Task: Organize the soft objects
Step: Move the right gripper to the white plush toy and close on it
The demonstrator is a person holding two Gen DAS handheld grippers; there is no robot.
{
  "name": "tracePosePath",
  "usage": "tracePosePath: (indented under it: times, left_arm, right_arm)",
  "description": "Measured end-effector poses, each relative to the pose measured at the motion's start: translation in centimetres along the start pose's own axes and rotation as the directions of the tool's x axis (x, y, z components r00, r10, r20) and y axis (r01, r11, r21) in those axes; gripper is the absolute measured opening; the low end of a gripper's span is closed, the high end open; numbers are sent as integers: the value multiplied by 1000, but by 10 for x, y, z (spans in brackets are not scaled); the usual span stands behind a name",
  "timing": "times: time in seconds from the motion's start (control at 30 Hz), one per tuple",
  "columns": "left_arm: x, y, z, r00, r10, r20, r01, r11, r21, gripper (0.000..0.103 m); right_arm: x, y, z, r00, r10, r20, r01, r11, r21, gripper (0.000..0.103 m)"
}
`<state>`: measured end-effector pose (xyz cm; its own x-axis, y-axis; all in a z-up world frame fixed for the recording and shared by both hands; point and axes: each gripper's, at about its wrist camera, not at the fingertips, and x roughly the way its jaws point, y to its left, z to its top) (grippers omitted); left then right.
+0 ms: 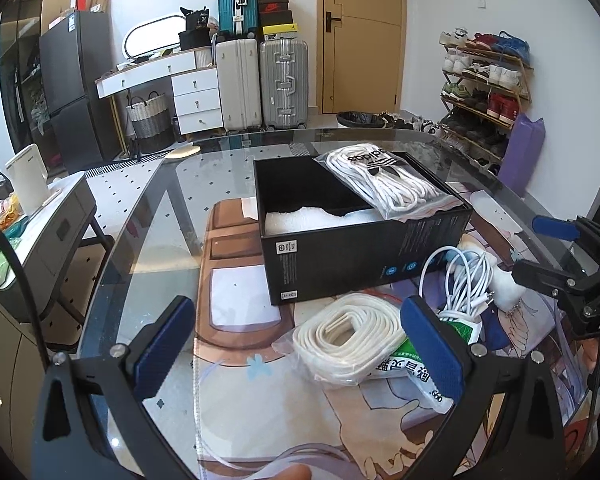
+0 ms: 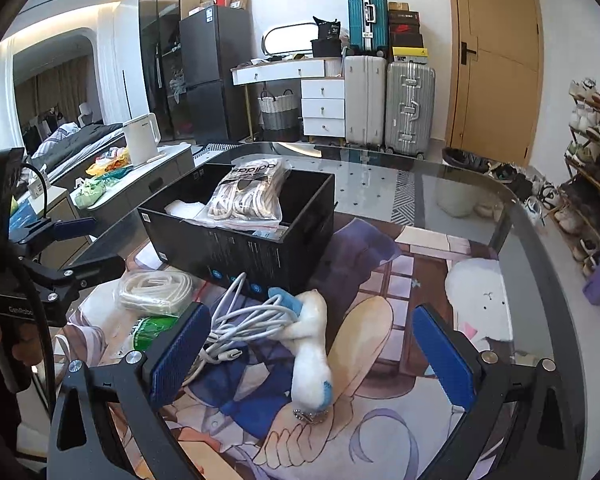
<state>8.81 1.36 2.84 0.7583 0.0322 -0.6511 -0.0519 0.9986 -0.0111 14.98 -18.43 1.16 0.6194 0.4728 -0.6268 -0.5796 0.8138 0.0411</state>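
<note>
A black box (image 1: 340,256) stands on the printed mat (image 1: 236,304); a bag of white laces (image 1: 384,180) leans on its far right corner, white foam (image 1: 312,218) lies inside. My left gripper (image 1: 300,346) is open just above a bagged coil of cream laces (image 1: 346,338), which rests on a green-white packet (image 1: 400,360). A white cable bundle (image 2: 252,316) and a white plush toy (image 2: 312,352) lie in front of the box. My right gripper (image 2: 312,354) is open around the plush toy. The box (image 2: 252,240) also shows in the right wrist view.
The glass table's (image 2: 480,184) curved far edge lies behind the box. A side cabinet (image 1: 56,216) with a white kettle (image 1: 28,184) stands left. Suitcases (image 1: 260,80), a door and a shoe rack (image 1: 484,88) line the far wall.
</note>
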Motion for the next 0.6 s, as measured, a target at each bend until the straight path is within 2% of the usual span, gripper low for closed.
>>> tracePosePath:
  times: [0.33, 0.6]
  left_arm:
    - [9, 7, -3, 998, 7, -55, -6, 1000, 7, 103]
    - [12, 5, -6, 997, -4, -77, 5, 1000, 12, 103]
  right_arm:
    - [11, -13, -10, 996, -34, -82, 38, 998, 40, 102]
    - [30, -17, -17, 985, -56, -164, 65, 997, 51, 102]
